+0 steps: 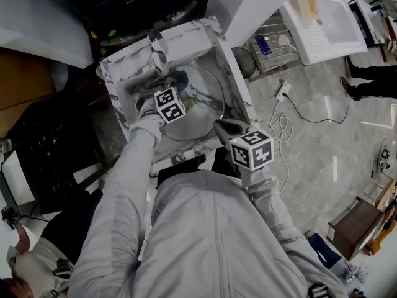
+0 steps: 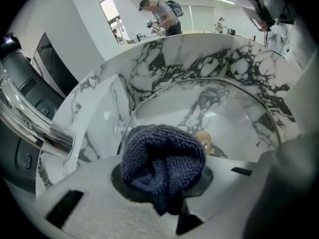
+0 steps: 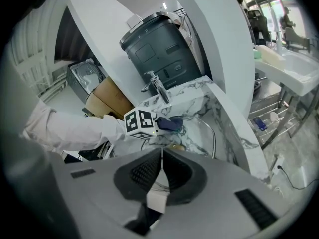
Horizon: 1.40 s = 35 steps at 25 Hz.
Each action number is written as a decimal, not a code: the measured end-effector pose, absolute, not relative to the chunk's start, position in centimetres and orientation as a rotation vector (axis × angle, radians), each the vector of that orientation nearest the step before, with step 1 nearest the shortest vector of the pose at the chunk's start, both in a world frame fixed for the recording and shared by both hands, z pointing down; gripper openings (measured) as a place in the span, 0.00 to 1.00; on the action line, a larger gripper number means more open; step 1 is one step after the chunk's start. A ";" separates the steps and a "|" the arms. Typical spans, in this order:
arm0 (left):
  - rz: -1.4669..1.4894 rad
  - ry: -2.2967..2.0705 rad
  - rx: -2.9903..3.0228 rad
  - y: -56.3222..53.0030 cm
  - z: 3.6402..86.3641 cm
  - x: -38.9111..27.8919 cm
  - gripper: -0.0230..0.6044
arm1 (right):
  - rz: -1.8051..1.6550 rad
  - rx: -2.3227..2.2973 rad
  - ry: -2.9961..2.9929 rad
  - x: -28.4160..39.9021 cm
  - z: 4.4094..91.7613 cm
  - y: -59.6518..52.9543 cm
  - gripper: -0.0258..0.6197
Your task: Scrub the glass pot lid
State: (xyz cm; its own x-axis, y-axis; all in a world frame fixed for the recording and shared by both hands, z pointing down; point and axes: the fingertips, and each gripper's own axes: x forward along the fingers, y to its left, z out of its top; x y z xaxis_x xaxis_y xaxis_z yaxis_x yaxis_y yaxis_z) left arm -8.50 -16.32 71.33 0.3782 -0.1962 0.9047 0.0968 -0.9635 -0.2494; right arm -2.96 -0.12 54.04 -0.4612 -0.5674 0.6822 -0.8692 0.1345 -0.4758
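Observation:
The glass pot lid [image 1: 203, 87] lies tilted in the marble sink [image 1: 239, 85]; its metal rim and tan knob [image 2: 204, 141] show through the glass [image 2: 229, 113]. My left gripper [image 1: 173, 84] is shut on a dark blue cloth [image 2: 162, 158], which it holds against the lid's upper left part, just below the faucet [image 1: 159, 49]. My right gripper [image 1: 223, 126] is at the lid's near right edge, jaws closed together on the rim [image 3: 162, 156]. From there the cloth [image 3: 170, 124] and lid [image 3: 202, 133] lie ahead.
A chrome faucet [image 2: 25, 113] stands close on the left of the cloth. A dark grey bin [image 3: 159, 44] stands behind the sink. Wire rack and cables [image 1: 279, 113] lie on the floor to the right. A person [image 2: 164, 14] stands far off.

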 end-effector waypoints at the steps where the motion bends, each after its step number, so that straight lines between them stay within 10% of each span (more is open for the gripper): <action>1: -1.632 0.069 -2.385 -16.0 71.4 -8.8 0.18 | 1.246 1.388 -2.085 -3.1 54.0 -0.2 0.09; 35: -1.788 -0.273 -2.821 -0.2 69.9 -7.4 0.18 | 1.184 1.134 -2.165 -1.9 52.5 -1.3 0.09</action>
